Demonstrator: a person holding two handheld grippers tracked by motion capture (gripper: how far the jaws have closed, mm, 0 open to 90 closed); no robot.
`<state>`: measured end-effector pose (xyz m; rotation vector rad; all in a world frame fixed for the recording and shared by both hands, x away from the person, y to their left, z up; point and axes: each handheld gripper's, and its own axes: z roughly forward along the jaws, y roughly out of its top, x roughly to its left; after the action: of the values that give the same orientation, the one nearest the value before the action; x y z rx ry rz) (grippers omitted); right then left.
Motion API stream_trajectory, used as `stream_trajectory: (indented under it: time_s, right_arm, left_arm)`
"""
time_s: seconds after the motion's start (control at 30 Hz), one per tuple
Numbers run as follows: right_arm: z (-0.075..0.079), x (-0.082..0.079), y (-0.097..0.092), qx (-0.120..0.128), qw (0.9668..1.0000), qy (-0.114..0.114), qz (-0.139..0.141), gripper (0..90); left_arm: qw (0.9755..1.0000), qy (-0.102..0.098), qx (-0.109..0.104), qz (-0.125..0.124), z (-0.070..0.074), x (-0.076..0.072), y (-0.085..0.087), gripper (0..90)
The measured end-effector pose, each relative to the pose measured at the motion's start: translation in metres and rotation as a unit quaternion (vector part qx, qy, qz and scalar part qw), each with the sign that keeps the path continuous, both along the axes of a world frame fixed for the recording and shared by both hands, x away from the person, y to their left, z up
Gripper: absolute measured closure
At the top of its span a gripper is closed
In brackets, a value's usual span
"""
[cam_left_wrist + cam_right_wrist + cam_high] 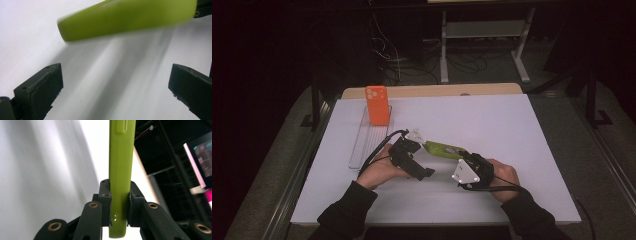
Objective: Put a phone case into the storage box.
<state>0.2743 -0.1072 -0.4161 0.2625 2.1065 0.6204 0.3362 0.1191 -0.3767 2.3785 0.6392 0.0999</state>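
Lime-green and matte, the phone case (120,170) is a slim slab with rounded corners and a raised side button, clamped edge-on between the right gripper's (120,195) black pads, above the white table (512,130). The left gripper (115,87) stands wide apart just beneath it, holding nothing. Beyond, an orange phone case (378,105) stands in a clear ribbed tray (362,142).

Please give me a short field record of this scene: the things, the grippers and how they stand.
held thing: green phone case, clamped edge-on
right gripper: shut on the case
left gripper: jaws wide open, nothing between them, case end just beyond them
other things: orange phone, at the far end of a clear tray
surface: white table
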Motion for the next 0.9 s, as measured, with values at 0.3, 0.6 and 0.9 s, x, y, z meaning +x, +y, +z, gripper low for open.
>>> stream_trajectory:
  time_s: [0.3, 0.6, 0.9]
  right_arm:
    - [0.003, 0.008, -0.004, 0.105, 0.9899, 0.091, -0.028, 75.5]
    - [0.005, 0.016, -0.01, 0.194, 0.9648, 0.169, -0.056, 75.5]
    - [0.004, 0.026, -0.02, 0.293, 0.9198, 0.249, -0.079, 75.5]
  left_arm:
    - [1.0, -0.003, -0.004, 0.005, 0.003, 0.001, 0.002, 0.0]
    - [0.9993, 0.002, -0.025, 0.028, 0.006, 0.004, 0.005, 0.0]
    - [0.9971, 0.009, -0.053, 0.054, 0.007, 0.004, 0.006, 0.0]
